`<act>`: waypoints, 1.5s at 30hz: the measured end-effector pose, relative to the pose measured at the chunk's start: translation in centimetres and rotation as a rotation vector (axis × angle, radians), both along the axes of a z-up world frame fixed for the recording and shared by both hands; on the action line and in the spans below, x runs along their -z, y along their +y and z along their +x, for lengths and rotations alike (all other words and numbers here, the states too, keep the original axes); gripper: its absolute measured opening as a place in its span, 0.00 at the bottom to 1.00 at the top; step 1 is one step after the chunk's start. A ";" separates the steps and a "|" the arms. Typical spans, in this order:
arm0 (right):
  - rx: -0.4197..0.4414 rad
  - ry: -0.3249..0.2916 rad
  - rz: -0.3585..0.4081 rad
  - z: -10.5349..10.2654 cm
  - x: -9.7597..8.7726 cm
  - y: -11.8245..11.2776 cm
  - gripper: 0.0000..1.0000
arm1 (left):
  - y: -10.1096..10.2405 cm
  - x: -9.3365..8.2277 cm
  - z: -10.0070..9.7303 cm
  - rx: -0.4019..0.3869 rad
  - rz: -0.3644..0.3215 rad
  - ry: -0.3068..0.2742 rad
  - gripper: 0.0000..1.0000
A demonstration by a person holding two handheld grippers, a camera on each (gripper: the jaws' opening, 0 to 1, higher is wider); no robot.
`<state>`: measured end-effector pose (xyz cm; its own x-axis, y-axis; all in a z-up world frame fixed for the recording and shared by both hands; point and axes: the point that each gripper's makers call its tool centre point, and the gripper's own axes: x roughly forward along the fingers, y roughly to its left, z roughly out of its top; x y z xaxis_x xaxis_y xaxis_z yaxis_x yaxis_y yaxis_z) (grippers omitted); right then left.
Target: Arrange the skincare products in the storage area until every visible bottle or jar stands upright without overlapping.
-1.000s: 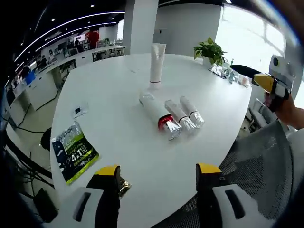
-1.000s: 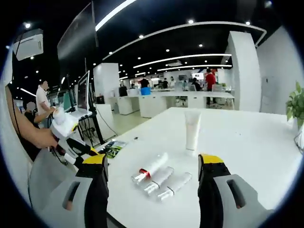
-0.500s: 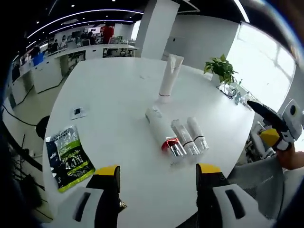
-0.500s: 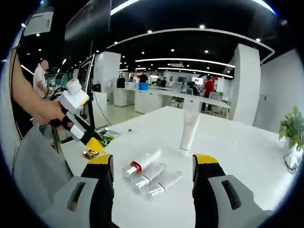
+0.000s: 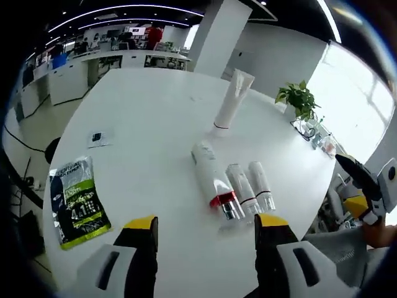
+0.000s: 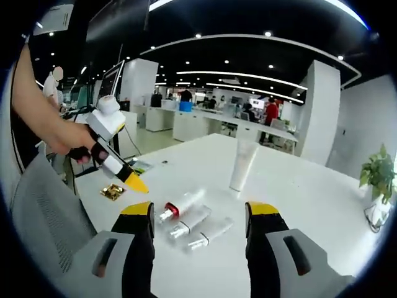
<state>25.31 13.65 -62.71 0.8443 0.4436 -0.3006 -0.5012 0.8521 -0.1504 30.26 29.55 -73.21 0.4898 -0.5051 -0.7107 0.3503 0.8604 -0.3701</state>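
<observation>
Three skincare bottles lie side by side on the white round table [image 5: 136, 105]: a larger one with a red band [image 5: 210, 180] and two slim clear-capped ones [image 5: 241, 189] [image 5: 261, 185]. A white tube [image 5: 233, 99] stands upright behind them. My left gripper [image 5: 206, 223] hangs open above the table's near edge, short of the bottles, holding nothing. In the right gripper view the red-banded bottle [image 6: 180, 206], the slim bottles [image 6: 190, 221] [image 6: 211, 230] and the upright tube [image 6: 243, 164] sit just beyond my open, empty right gripper [image 6: 200, 211].
A green packet [image 5: 74, 202] and a small card [image 5: 96, 136] lie on the table's left part. A gold wrapper [image 6: 113, 192] rests near the edge. A potted plant [image 5: 298, 99] stands at the far side. A grey mesh chair [image 6: 43, 211] is beside the table.
Both cameras have risen and come closer over the table. In the right gripper view the hand-held left gripper has moved in over the table edge. The bottles and the tube have not moved.
</observation>
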 end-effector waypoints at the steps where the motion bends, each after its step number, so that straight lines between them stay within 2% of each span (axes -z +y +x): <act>1: 0.001 0.004 0.001 0.0 0.1 0.0 0.56 | -0.5 0.2 0.0 0.008 0.000 0.007 0.65; 8: 0.011 0.011 -0.027 0.0 0.4 -0.5 0.49 | -3.5 1.4 0.2 0.052 -0.005 0.054 0.65; 13: 0.015 0.014 -0.044 0.0 0.7 -0.7 0.49 | -5.4 2.2 0.9 0.083 0.002 0.073 0.65; 17: 0.030 0.036 -0.057 0.2 1.2 -1.1 0.47 | -6.2 3.1 1.3 0.100 0.017 0.089 0.64; 26: 0.029 0.055 -0.061 0.3 1.6 -1.2 0.46 | -5.4 4.4 2.0 0.133 0.094 0.092 0.56; 30: 0.035 0.064 -0.053 0.3 1.7 -1.3 0.45 | -4.3 5.1 2.0 0.163 0.158 0.085 0.53; 32: 0.036 0.067 -0.054 0.3 1.8 -1.4 0.45 | -4.0 5.2 2.1 0.151 0.142 0.089 0.53; 39: 0.032 0.072 -0.058 0.2 2.0 -1.3 0.44 | -2.8 5.2 2.7 0.141 0.180 0.072 0.51; 45: 0.032 0.084 -0.066 0.1 2.2 -1.4 0.41 | -3.2 5.6 2.7 0.179 0.204 0.077 0.49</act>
